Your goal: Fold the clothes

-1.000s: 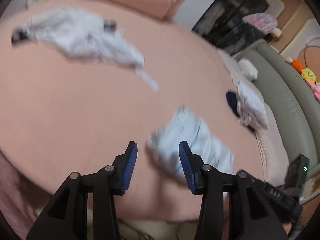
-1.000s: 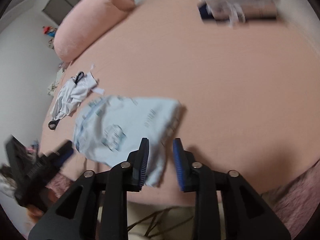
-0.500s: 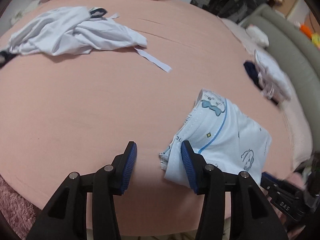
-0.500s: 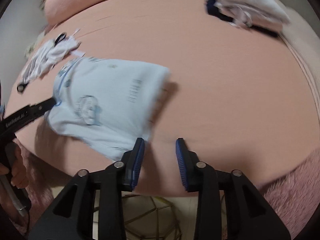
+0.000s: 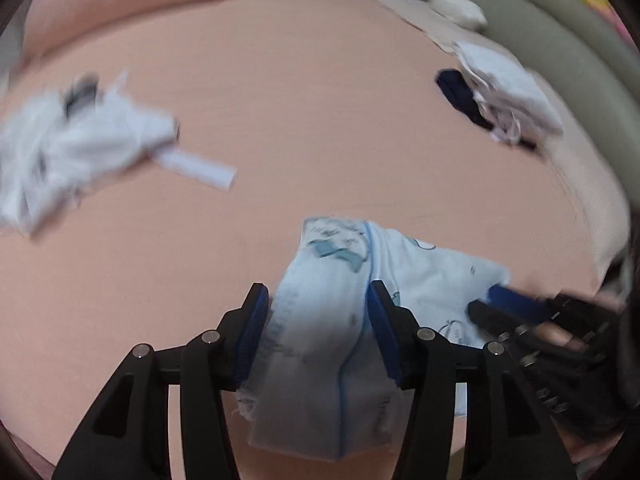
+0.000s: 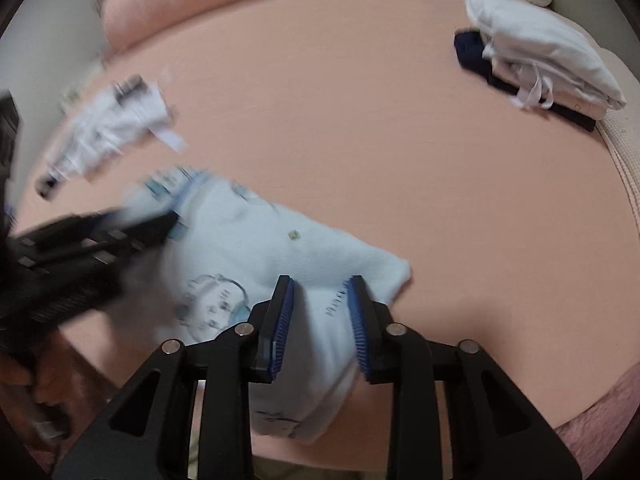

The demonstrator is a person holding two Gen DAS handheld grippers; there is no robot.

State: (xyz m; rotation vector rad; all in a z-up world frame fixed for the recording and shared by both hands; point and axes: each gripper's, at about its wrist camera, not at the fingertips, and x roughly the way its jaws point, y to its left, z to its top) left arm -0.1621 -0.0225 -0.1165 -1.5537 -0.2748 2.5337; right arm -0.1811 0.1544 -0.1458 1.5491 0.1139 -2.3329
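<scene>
Ahead of my tools the bed [image 6: 380,128] lies bare and open through its middle. To my left a crumpled white garment [image 5: 76,148] with a loose strap blocks that side. Far right, a folded stack [image 6: 540,56] sits near the bed's edge, the pink pillow [image 6: 188,4] beyond.

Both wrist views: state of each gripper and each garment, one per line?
left gripper: open, straddling blue garment
right gripper: open, straddling same garment
light blue printed garment: partly folded, on bed
white garment: crumpled, unfolded
stack of clothes: folded, at bed's far edge
</scene>
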